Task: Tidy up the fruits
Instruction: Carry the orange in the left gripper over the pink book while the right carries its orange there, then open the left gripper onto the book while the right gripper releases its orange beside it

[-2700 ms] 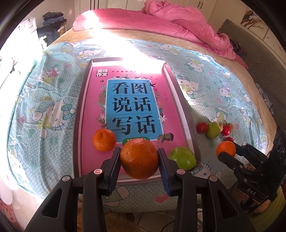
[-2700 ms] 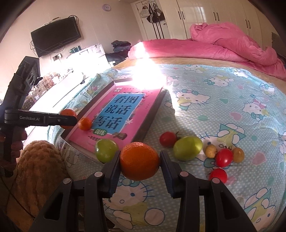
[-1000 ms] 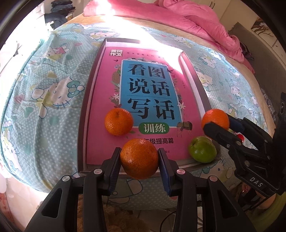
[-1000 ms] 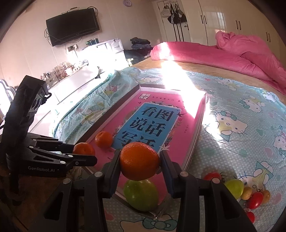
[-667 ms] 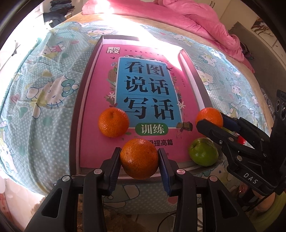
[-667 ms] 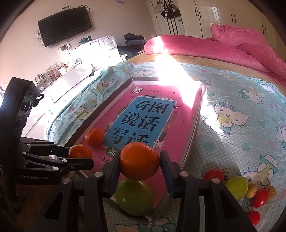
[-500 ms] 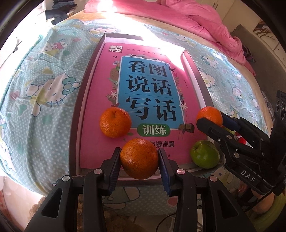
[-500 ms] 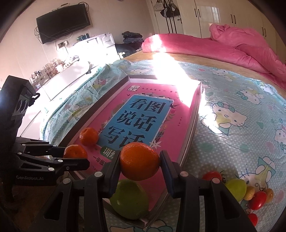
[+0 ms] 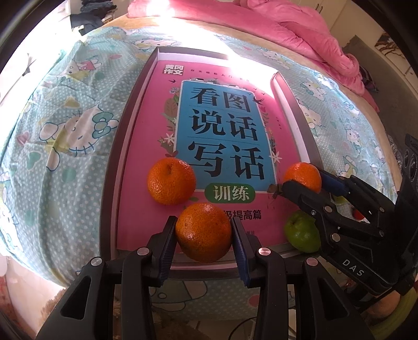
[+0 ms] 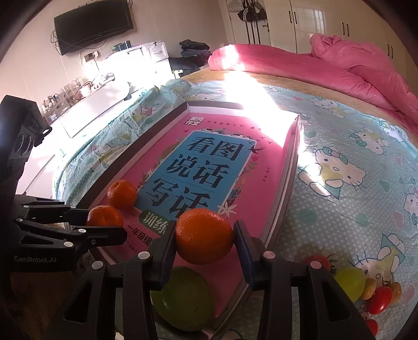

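Orange mandarins are being pinched, one by the left gripper (image 9: 203, 232) and one by the right gripper (image 10: 203, 239), jaws closed on each above the pink-lined tray (image 9: 135, 109).

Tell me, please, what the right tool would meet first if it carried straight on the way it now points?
Most likely the pink book lying in the tray: the right tool, clamped on an orange, aims down over its near end. The green apple sits just below; depth is uncertain.

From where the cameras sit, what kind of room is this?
Most likely a bedroom: a bed with a cartoon-cat sheet and a pink duvet, white wardrobe doors behind it, and a wall-mounted TV over a low white cabinet.
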The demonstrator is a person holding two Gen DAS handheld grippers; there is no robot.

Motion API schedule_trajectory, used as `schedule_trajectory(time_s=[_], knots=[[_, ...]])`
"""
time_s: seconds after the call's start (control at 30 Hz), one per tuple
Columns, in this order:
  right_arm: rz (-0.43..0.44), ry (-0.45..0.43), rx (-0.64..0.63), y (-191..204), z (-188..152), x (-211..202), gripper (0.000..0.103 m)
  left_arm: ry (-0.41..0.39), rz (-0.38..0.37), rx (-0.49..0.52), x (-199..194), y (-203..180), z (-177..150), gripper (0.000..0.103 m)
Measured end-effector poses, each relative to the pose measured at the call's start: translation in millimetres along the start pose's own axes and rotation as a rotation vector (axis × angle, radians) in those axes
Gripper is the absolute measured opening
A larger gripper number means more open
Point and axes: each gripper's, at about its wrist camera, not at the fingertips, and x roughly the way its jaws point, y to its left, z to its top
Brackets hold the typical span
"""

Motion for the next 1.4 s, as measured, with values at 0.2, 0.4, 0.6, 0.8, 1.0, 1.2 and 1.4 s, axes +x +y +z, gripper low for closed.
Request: schedule_trajectory(time_s=[0.2,0.4,0.6,0.8,1.0,1.2,1.4], knots=[[-0.019,-0.005,-0.009,0.6,-1.2,0.4,0.043,-0.01,0.0,-0.009,0.3,0.6,0.4,0.042],[-0.018,-0.002,0.017,-6.9,-0.5,0.3,0.044,-0.025,0.009,-0.024,-2.5,2.0,-0.7,0.042],[-0.025,0.011,-0.005,-2.3,-1.4,3.0,0.044,-0.014,0.022,-0.033,-1.7,2.6,-1.1,0.042],[-0.017,0.02,-0.009,-0.9,-2.7,4.4,0.044,-0.012,0.017,-0.044,-1.1,4.1,-1.2,0.042],[-0.007,0.017,-0.004,-1.5,-3.8,3.1,0.044,-0.01,0.016,-0.046,0.0,3.1,0.0,0.042],[0.003,0.013,0.004,-2.6,-5.3,1.8,0.044,-0.009,0.008,-0.054,1.2,4.6,2.5,0.042],[0.014,0.007,0.002,-2.9,-6.5,0.8,0.045,-0.009,0.004,-0.061,1.8,5.2,2.7,0.042]])
